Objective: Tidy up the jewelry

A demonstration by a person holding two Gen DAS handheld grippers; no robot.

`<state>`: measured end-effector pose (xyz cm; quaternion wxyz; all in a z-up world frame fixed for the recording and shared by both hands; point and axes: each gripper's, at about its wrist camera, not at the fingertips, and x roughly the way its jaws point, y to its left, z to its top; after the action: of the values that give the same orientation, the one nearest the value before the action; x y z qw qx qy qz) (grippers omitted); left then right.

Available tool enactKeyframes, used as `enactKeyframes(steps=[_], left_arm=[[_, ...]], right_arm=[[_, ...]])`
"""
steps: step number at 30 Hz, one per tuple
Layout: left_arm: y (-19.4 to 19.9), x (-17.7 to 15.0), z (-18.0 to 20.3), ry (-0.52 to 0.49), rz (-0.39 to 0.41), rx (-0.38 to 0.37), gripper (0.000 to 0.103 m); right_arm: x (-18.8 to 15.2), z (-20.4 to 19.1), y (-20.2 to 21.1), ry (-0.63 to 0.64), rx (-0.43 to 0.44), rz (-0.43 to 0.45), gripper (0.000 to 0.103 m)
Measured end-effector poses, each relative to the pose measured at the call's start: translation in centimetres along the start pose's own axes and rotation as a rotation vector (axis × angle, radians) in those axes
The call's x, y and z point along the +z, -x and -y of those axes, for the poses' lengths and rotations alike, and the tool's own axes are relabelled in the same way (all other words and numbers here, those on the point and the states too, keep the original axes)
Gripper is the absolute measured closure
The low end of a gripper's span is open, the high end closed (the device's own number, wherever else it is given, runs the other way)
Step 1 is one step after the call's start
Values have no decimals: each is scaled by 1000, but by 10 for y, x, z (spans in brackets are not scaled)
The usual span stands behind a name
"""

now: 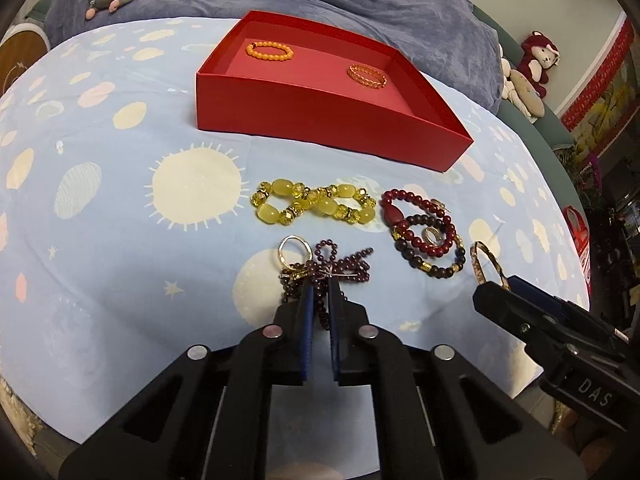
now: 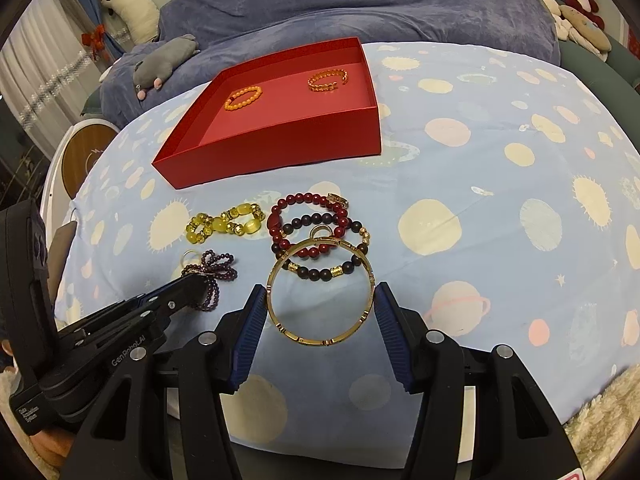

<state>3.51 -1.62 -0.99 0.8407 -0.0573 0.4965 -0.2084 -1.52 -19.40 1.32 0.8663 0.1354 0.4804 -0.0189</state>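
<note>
Low over the bedsheet (image 2: 460, 168), left tongs (image 1: 320, 280) pinching purple beads (image 1: 344, 266) — right tongs (image 2: 320, 300) wide, straddling gold bangle (image 2: 320, 292).

The left tongs (image 1: 320, 280) reach forward and low, jaws drawn close together with only a narrow gap, their tips pinching a strand of dark purple beads (image 1: 340, 266). The right tongs (image 2: 320, 300) stand beside them, to their right, jaws spread wide and level, blue ribbed pads (image 2: 248, 336) facing inward on either side of a gold bangle (image 2: 320, 292) without clearly touching it.
</note>
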Motion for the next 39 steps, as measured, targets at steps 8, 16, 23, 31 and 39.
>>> enactKeyframes(steps=[8,16,23,31,39], left_arm=[[26,-1,6,8,42,-115,100],[32,-2,15,-22,34,-144,99],[11,-17,17,-39,-109,-156,96],[23,-11,-4,55,-20,-95,69],[14,-1,-15,72,-18,-41,72]], right_arm=[[0,0,1,1,4,4,50],[0,0,2,0,4,6,50],[-1,-1,2,1,3,3,50],[-2,2,1,-5,0,4,50],[-3,-1,0,9,4,-1,50]])
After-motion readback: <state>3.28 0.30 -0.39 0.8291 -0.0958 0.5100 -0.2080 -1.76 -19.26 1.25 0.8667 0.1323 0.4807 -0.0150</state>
